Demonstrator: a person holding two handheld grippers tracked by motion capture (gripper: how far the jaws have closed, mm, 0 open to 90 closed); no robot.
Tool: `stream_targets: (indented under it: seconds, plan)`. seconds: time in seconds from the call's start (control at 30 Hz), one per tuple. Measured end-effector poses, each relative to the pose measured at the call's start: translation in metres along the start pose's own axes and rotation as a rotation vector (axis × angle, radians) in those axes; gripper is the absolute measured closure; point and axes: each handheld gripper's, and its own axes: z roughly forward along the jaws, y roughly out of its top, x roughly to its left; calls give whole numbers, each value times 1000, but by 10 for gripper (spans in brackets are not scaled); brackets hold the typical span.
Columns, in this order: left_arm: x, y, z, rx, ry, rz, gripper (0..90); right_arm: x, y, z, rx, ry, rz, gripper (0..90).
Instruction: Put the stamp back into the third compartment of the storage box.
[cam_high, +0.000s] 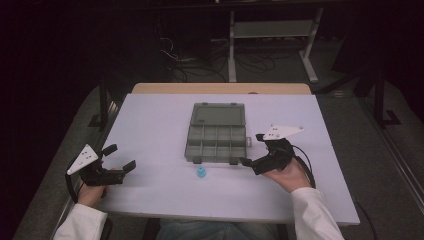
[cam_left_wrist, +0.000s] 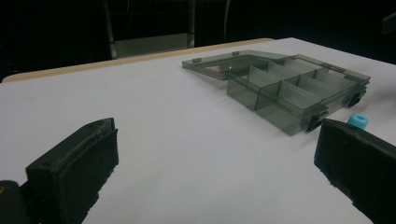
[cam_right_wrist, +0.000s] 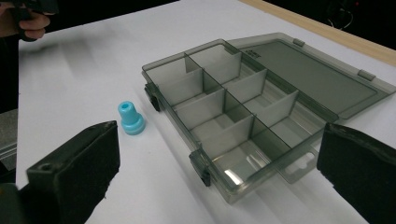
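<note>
A clear grey compartment box (cam_high: 217, 143) lies open at the table's middle, its lid (cam_high: 218, 115) folded flat on the far side; its compartments (cam_right_wrist: 233, 116) look empty. A small blue stepped plug (cam_high: 201, 173) stands on the table just in front of the box, also seen as the blue plug (cam_right_wrist: 130, 118) and the plug (cam_left_wrist: 357, 121). My left gripper (cam_high: 119, 156) rests open at the table's left edge, nothing between its jaws. My right gripper (cam_high: 254, 149) hovers open beside the box's right front corner, empty.
The white table (cam_high: 150, 120) has a wooden strip (cam_high: 220, 88) along its far edge. Behind it are a metal stand (cam_high: 272, 30) and cables on the dark floor. The other hand (cam_right_wrist: 28, 23) shows far off in the right gripper view.
</note>
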Motion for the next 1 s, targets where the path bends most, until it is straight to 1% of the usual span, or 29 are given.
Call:
stream_targets:
  seconds: [0.07, 0.1, 0.2, 0.23, 0.3, 0.37, 0.6, 0.63, 0.77, 0.83, 1.0]
  plan:
    - [0, 0, 0, -2, 0, 0, 0, 1, 2, 2, -1, 7, -8, 0]
    - [-1, 0, 1, -12, -1, -6, 0, 2, 2, 3, 1, 9, -8, 0]
    - [0, 0, 0, -9, 0, -2, 0, 4, 4, 7, 5, 16, -11, 0]
    - [-1, 0, 1, -15, 0, -9, 0, 5, 5, 8, 7, 20, -16, 0]
    - [-1, 0, 1, -14, 0, -8, 0, 6, 6, 10, 8, 25, -23, 0]
    - [-1, 0, 1, -15, 0, -14, 0, 7, 7, 12, 13, 29, -22, 0]
    - [-1, 0, 1, -17, -1, -11, 0, 12, 10, 19, 16, 46, -31, 0]
    - [-1, 0, 0, -10, -1, -2, 0, 12, 11, 19, 17, 47, -35, 0]
    - [0, 1, 0, -16, -2, 1, 0, 15, 12, 23, 21, 59, -28, 0]
    - [-1, 0, 0, -18, -1, -8, 0, 16, 13, 24, 23, 62, -34, 0]
    - [-1, 1, 0, -19, -1, -8, 0, 18, 15, 28, 21, 74, -39, 0]
